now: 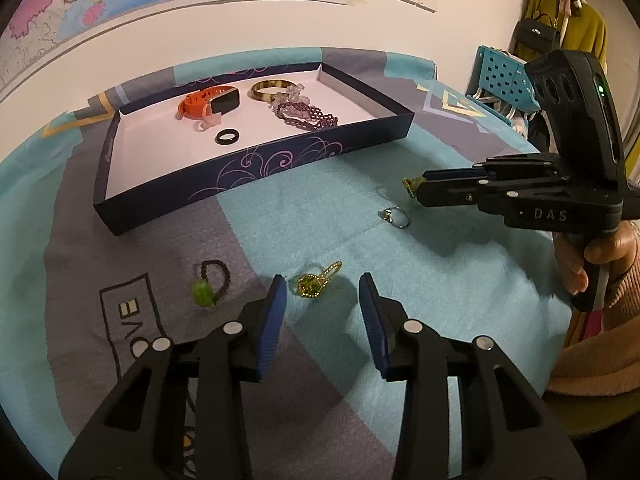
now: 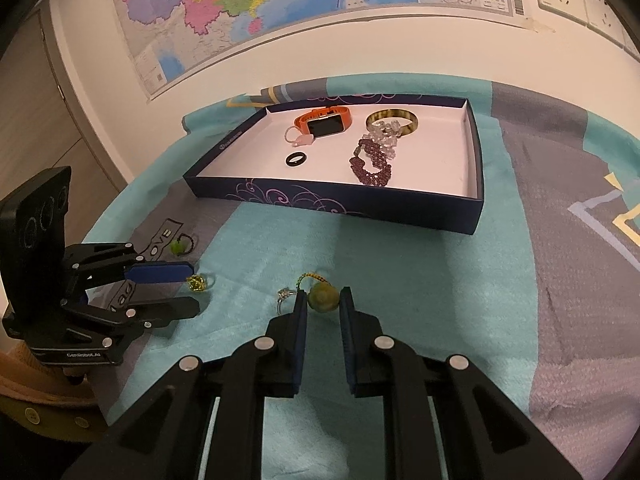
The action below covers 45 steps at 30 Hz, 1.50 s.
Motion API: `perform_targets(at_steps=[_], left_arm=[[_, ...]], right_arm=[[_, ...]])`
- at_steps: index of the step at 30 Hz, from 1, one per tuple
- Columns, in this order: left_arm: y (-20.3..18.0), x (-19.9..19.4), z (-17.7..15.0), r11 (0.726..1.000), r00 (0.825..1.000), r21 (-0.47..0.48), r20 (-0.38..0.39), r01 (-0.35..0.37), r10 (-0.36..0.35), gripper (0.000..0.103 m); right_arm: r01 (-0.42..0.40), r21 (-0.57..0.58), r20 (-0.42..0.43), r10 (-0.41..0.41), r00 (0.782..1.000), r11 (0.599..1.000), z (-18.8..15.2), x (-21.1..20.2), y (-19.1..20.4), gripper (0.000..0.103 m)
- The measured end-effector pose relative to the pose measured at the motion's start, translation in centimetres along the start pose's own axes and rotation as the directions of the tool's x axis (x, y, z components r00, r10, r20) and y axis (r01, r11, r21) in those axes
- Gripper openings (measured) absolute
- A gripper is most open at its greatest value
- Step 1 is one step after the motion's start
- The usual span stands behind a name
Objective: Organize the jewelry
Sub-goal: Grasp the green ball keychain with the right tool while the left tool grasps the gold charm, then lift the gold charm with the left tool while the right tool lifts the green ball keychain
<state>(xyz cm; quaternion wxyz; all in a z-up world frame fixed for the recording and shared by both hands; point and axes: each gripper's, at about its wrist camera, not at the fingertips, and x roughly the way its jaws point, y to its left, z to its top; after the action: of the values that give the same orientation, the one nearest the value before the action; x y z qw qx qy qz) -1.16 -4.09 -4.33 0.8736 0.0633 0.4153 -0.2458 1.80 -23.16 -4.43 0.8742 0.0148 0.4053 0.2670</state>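
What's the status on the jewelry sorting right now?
Right gripper shut on green bead pendant. Left gripper open around gold-green ring. Path to tray clear.

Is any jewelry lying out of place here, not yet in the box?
Yes. Three pieces lie on the cloth outside the box: a silver ring, a green-and-gold piece before the open left claw, and a black cord with a green bead. The right claw grips a green bead pendant.

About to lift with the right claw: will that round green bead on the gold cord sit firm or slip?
The green bead looks smooth and round, so it may squirt from the right claw. Its gold cord looks limp and will probably dangle. Likely light.
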Motion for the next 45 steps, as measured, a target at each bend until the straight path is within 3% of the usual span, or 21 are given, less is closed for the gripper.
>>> perform_targets(at_steps=[8,45], left_arm=[[0.4,0.3,0.2,0.999,1.0,-0.021,-0.006,-0.024,0.024,0.012],[0.9,-2.7,2.9,0.997,0.994,-0.073,0.11,-0.01,0.018,0.012]], right_arm=[[-0.006,0.004,0.007,0.006,1.0,1.0,0.0,-0.1,0.0,0.015],[-0.028,-0.023,0.064,0.029,0.998,0.999,1.6,-0.9,1.6,0.015]])
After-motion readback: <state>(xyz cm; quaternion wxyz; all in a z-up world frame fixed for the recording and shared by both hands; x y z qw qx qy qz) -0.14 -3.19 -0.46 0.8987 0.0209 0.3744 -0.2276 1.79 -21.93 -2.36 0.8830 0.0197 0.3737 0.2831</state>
